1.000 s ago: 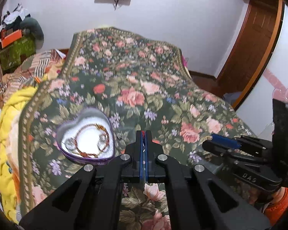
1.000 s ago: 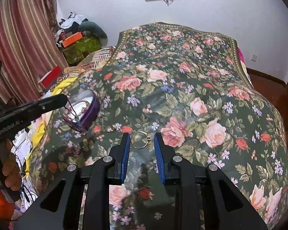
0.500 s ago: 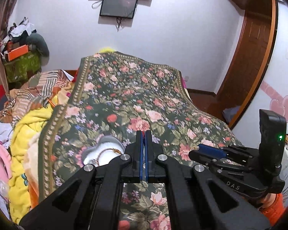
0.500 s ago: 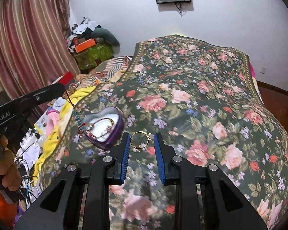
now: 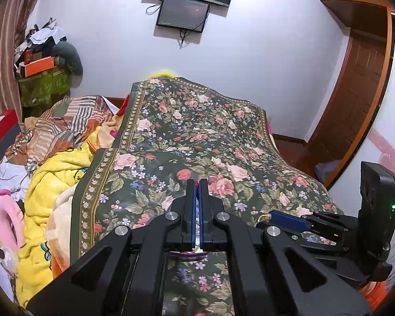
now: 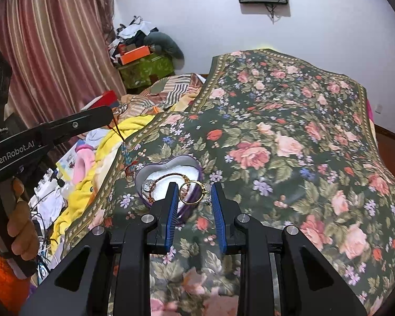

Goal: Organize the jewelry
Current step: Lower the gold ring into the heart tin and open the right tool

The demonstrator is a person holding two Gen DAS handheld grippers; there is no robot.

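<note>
Hanging between the right gripper (image 6: 192, 197) fingers at lower centre, a gold ring (image 6: 193, 192) touches the left pad — whether the parted jaws truly pinch it is hard to tell. Just behind sits a purple heart-shaped tin (image 6: 168, 181) on the floral bedspread (image 6: 289, 144), its contents partly hidden. The left gripper (image 5: 197, 184) is clamped on a red beaded strand (image 6: 123, 147) — blurred, dangling at mid-left.

The left hand-held gripper (image 5: 196, 184) has its jaws pressed together; the right hand-held gripper (image 6: 192, 193), jaws parted, sits just right of it.
</note>
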